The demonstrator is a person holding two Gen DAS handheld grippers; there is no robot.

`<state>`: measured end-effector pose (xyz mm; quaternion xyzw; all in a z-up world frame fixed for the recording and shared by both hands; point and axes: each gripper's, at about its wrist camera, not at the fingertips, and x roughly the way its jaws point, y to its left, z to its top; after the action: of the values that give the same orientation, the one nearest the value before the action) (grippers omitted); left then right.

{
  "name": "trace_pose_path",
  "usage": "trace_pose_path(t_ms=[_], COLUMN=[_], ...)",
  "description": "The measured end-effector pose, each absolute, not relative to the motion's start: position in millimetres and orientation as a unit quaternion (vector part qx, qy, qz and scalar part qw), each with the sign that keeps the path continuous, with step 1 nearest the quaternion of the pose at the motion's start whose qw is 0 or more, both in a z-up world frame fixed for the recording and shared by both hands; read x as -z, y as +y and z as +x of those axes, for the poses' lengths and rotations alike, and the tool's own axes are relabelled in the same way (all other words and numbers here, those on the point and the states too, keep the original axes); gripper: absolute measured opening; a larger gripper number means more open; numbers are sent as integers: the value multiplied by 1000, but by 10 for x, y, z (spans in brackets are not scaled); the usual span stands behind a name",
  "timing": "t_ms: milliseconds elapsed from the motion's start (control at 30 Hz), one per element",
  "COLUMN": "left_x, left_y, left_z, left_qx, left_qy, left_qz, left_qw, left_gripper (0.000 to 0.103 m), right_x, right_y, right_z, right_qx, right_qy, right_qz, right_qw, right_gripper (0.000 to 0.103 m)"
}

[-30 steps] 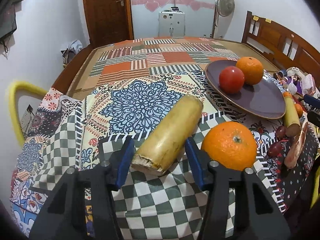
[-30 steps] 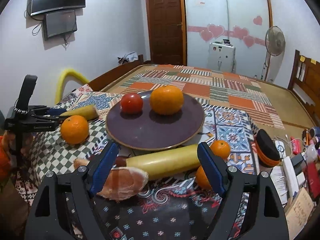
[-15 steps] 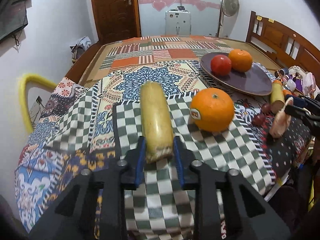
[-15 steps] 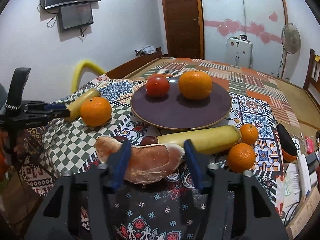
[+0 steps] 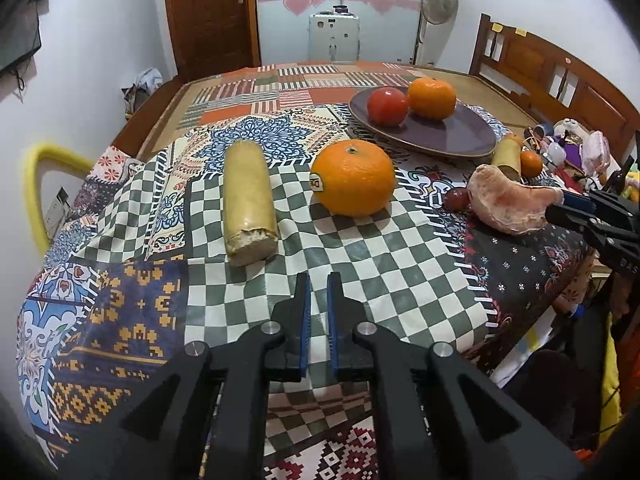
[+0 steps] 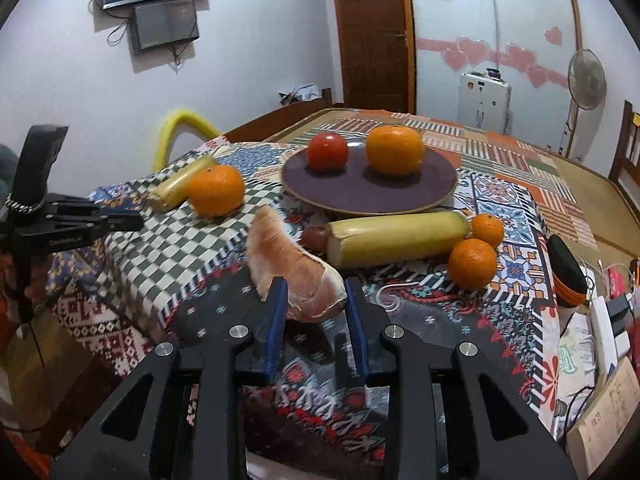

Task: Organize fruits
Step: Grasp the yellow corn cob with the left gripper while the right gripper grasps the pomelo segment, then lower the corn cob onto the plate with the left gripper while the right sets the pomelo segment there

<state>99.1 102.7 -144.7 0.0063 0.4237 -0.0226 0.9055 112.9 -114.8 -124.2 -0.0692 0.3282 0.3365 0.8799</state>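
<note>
A: Left tongs (image 5: 318, 282)?
B: Nearly closed, a narrow slit between the jaws, nothing in them. Cut yellow stalk piece (image 5: 248, 206) lies just ahead-left on the checked cloth (image 5: 360, 264).
A: Right tongs (image 6: 316, 286)?
B: Clamped on the peeled pomelo segment (image 6: 294, 270).
A: Rest?
B: Big orange (image 5: 353, 178) beside the stalk, sticker unreadable. Purple plate (image 6: 372, 196) holds a tomato (image 6: 327, 151) and an orange (image 6: 395, 150). Long stalk (image 6: 396, 238) and two small oranges (image 6: 472, 263) sit in front of it.
</note>
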Motion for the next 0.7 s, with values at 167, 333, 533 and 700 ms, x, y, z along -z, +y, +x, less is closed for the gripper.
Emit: trace_pose_path(t_ms=[167,333,533,700], left_x=[1416,1297,1315,1458], left_y=[1056,1169,1314,1461], left_z=[1030,1041,1286,1589], left_qx=[12,-13,-42,-60], left_qy=[416,389,387,404], left_qz=[-4,-2,3,-5], left_qw=[909,921,921,913], left_gripper=[21,54,61,61], right_x=[1313,1444,1470,1455], right_y=[-1007,-796,-775,-879], right_z=[1231,1318,1353,1345], right_qx=[-359,-374,-374,-364], right_qy=[338,352,349,344], right_qz=[-65,-78,-60,-49], right_qw=[868,855,857,864], right_gripper=[30,31,28,24])
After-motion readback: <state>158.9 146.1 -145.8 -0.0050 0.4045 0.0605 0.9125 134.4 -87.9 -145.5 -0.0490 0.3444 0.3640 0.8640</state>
